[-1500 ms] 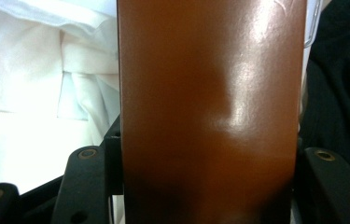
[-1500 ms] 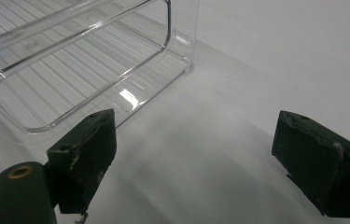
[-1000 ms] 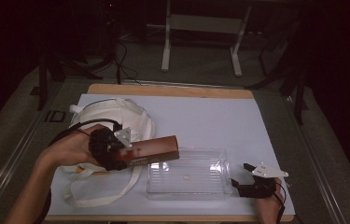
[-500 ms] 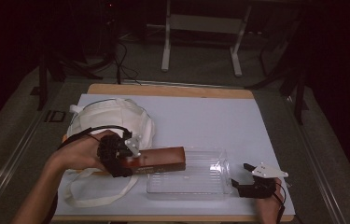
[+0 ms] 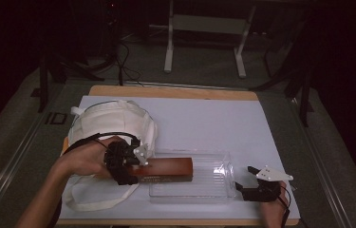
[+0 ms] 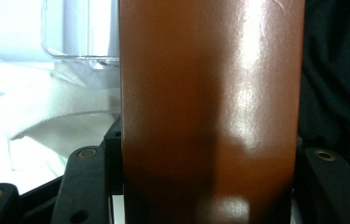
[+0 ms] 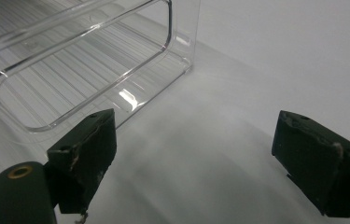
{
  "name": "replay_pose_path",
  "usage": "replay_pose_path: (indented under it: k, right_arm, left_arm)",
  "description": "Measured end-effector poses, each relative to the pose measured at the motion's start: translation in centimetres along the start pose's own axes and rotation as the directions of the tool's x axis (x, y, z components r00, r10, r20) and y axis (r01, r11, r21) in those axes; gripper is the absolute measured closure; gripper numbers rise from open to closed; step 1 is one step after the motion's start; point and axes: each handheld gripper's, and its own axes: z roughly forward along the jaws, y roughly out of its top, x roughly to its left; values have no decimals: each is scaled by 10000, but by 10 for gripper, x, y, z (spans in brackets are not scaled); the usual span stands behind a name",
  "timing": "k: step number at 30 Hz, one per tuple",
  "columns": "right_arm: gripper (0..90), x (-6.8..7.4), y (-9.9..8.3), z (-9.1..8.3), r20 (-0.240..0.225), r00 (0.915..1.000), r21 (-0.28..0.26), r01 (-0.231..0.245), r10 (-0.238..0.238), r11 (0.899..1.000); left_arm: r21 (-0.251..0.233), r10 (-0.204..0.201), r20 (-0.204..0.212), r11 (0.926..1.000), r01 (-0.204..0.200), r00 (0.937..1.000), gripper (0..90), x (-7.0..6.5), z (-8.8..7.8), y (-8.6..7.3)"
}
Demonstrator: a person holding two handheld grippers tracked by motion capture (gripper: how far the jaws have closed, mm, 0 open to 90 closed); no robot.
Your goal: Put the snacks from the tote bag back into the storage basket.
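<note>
A long brown box [image 5: 168,168] lies level in my left gripper [image 5: 135,167], which is shut on its near end. The box's far end reaches over the left half of a clear plastic tray [image 5: 213,192] at the table's front. In the left gripper view the glossy brown box [image 6: 210,107] stands between the two black jaws, with a corner of the tray [image 6: 79,35] beyond it. My right gripper [image 5: 248,184] rests on the table just right of the tray. In the right gripper view this gripper [image 7: 205,154] is open, nothing between its pads, the tray's end wall [image 7: 116,70] just ahead.
A white cloth bag [image 5: 114,124] with a long strap lies at the table's left, partly under my left hand. The white table sheet [image 5: 213,123] stretches behind the tray. Table legs and cables stand on the dark floor beyond the far edge.
My left gripper has carried the brown box to the right, so its far end now hangs over the clear tray. The right gripper has stayed where it was.
</note>
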Motion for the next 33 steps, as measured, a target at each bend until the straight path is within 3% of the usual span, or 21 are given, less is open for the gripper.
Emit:
replay_pose_path:
  k: [27,33]
  right_arm:
    - [138,0,0,1,-40,10000,31,20,-20,10000]
    - [138,0,0,1,-49,10000,28,7,-7,10000]
  left_arm:
    - [445,493,256,9977,-504,9985,437,-4,11,16]
    - [544,620,116,9966,-626,9980,437,-6,14,20]
